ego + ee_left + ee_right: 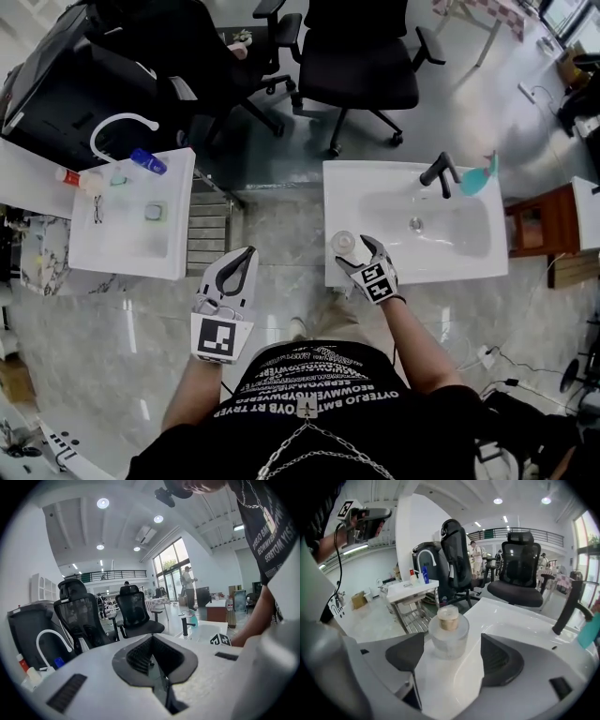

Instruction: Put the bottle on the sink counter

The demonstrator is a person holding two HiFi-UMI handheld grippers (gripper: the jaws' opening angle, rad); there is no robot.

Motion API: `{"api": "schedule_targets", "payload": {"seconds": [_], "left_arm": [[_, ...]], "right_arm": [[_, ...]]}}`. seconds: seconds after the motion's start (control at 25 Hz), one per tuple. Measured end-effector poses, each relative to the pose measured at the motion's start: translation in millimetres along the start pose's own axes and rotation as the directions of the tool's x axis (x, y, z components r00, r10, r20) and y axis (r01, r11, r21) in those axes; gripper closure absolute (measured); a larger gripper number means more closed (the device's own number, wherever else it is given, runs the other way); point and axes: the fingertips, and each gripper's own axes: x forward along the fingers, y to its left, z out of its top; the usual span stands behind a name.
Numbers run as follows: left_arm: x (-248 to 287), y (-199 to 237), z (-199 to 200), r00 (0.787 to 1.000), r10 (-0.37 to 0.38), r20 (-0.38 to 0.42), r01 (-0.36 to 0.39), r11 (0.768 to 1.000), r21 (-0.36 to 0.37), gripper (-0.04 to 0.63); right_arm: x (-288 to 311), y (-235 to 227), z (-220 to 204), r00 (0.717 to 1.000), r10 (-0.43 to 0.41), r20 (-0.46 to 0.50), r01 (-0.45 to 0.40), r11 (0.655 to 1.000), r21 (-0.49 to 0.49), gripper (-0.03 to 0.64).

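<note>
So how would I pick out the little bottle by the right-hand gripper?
Find the white sink on the person's right, the one with the black tap. On its flat left rim, near the front, stands a squat round bottle, just ahead of the right gripper's open fingers. It is clear with a tan cap, and nothing else stands on that rim.

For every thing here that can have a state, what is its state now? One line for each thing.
Clear round bottle with tan cap: upright on the white sink counter, capped, not gripped.
Right gripper: open, the bottle between its jaw tips, untouched.
Left gripper: shut, empty.
Black faucet: no water running.
</note>
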Motion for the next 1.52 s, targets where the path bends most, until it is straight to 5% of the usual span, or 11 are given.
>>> {"api": "schedule_targets", "payload": {"seconds": [0.16,0.44,0.8,1.16,1.52], "left_arm": [[-10,-2,15,0.999,-0.002,0.045,0.002,1.0,0.003,0.589],[-49,-2,27,0.994,-0.012,0.108,0.012,1.0,0.004,0.589],[-126,8,28,0.98,0.005,0.2,0.0,1.0,-0.027,0.589],[-166,6,13,0.981,-0.004,0.196,0.008,1.0,-0.023,0.589],[-147,-11,22,0.978,-0.036,0.204,0.033,0.999,0.018,0.589]], "right_arm": [[-69,-15,38,0.978,-0.096,0.184,0.081,0.993,0.088,0.283],[-192,7,131,0.876,-0.25,0.413,0.233,0.968,0.094,0.62],[-278,60,165,0.808,-0.381,0.45,0.347,0.924,0.158,0.62],[-299,114,174,0.8,-0.368,0.474,0.374,0.924,0.086,0.62],[-285,109,166,0.821,-0.338,0.459,0.351,0.934,0.061,0.62]]}}
